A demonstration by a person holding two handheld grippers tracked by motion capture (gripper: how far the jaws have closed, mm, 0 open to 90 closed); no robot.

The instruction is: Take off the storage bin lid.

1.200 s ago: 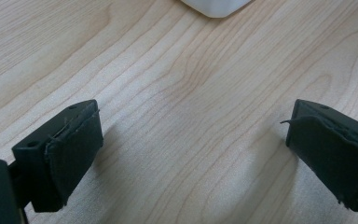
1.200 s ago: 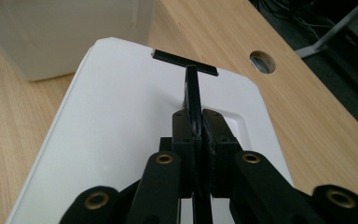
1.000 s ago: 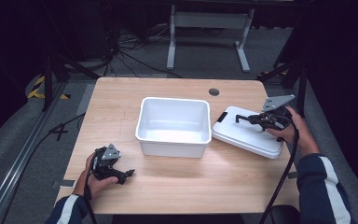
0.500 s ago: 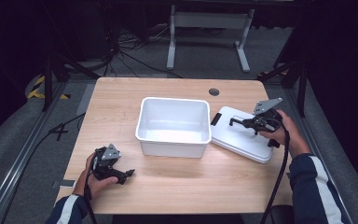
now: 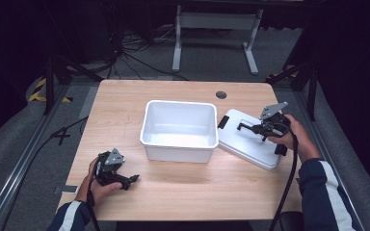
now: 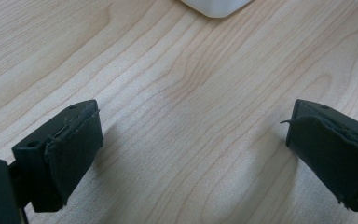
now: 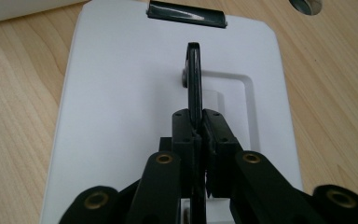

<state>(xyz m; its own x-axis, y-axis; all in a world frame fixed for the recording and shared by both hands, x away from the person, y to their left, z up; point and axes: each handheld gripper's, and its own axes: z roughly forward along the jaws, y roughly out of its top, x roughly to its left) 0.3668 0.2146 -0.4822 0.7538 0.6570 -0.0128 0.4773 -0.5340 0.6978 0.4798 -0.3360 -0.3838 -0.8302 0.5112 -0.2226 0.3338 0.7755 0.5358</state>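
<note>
One white bin (image 5: 180, 129) beside lid (image 5: 244, 144)

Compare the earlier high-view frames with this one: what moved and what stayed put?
The right gripper, shut on the upright black handle of the white lid, came down and slightly inward toward the white bin; the lid now lies a little nearer the bin. The left gripper, fingers open, rests at the same spot on the wooden table. The bin kept its place.
</note>
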